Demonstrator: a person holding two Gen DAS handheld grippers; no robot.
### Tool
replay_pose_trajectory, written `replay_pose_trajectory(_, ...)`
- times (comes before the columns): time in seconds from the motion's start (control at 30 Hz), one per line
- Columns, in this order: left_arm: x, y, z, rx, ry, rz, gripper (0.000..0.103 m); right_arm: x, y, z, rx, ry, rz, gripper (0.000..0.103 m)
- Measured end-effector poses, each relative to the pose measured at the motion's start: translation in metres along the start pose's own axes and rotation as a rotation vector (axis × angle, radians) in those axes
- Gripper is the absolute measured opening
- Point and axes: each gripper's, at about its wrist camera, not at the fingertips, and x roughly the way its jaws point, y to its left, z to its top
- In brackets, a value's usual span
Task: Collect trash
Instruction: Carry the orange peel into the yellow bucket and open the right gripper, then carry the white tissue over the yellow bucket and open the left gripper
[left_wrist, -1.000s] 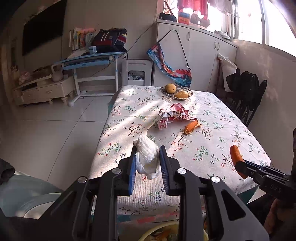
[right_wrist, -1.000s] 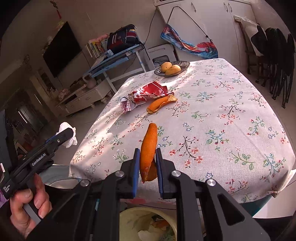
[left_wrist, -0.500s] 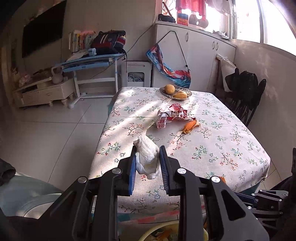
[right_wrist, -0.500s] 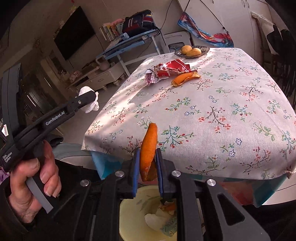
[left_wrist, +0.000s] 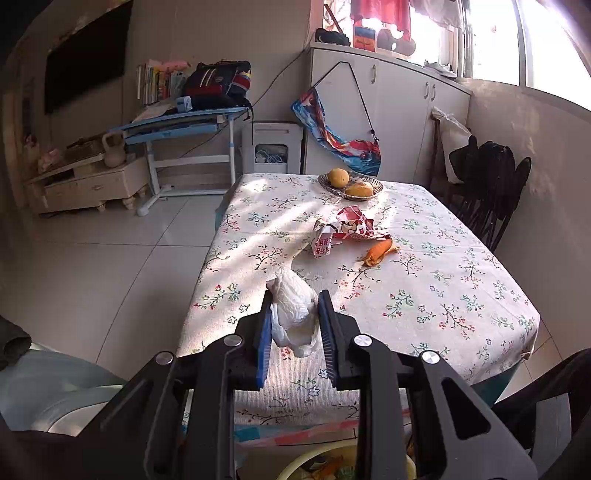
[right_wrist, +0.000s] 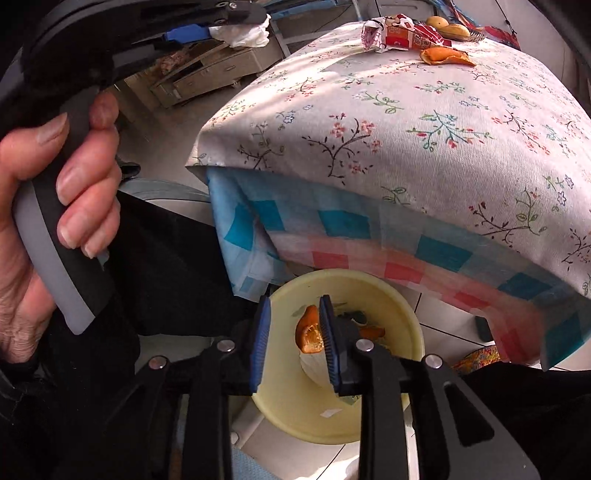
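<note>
My left gripper (left_wrist: 293, 314) is shut on a crumpled white tissue (left_wrist: 293, 314), held in the air before the table's near edge; the tissue also shows in the right wrist view (right_wrist: 245, 32). My right gripper (right_wrist: 293, 332) is open over a pale yellow bin (right_wrist: 369, 291) under the table edge. An orange peel (right_wrist: 309, 332) lies against its right finger, over the bin. On the floral tablecloth (left_wrist: 424, 295) lie a red snack wrapper (left_wrist: 347, 227) and another orange peel (left_wrist: 378, 251).
A dish with two yellow fruits (left_wrist: 351, 182) stands at the table's far end. A dark chair (left_wrist: 487, 192) stands at the table's right. A checked cloth (right_wrist: 369, 236) hangs below the tablecloth, just above the bin. The bin holds other scraps (right_wrist: 371, 332).
My right gripper dropped from above the table to just over the bin and opened, loosening the orange peel. My left gripper kept the tissue and barely moved.
</note>
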Motion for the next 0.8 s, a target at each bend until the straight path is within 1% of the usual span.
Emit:
replay_pose_trajectory(0.07,0.000,0.000,0.000,0.000,0.000,0.000,0.023,-0.002,-0.001,0.001,0.005,-0.009,-0.003,0.035)
replay_pose_trajectory(0.17,0.000,0.000,0.000,0.001,0.000,0.001,0.023,-0.007,-0.004,0.000,0.013,-0.023,-0.006,0.036)
replay_pose_trajectory(0.23,-0.001,0.000,0.000,0.001,-0.002,-0.001,0.023,-0.010,-0.004,0.003,0.018,-0.046,-0.013,0.039)
replay_pose_trajectory(0.3,-0.001,-0.001,-0.001,0.007,-0.002,0.000,0.023,-0.019,-0.007,0.006,0.030,-0.095,-0.020,0.041)
replay_pose_trajectory(0.37,-0.002,-0.002,-0.003,0.010,0.003,0.001,0.023,-0.032,-0.011,0.010,0.050,-0.170,-0.042,0.049)
replay_pose_trajectory(0.43,-0.005,-0.002,-0.008,0.012,0.015,0.001,0.023,-0.048,-0.018,0.013,0.085,-0.251,-0.062,0.054)
replay_pose_trajectory(0.53,-0.012,-0.003,-0.017,0.012,0.030,-0.003,0.023,-0.066,-0.031,0.013,0.142,-0.332,-0.092,0.055)
replay_pose_trajectory(0.67,-0.020,-0.011,-0.032,0.023,0.057,-0.025,0.023,-0.084,-0.046,0.013,0.212,-0.414,-0.115,0.055)
replay_pose_trajectory(0.8,-0.026,-0.024,-0.050,0.051,0.102,-0.056,0.023,-0.095,-0.055,0.012,0.268,-0.477,-0.132,0.059)
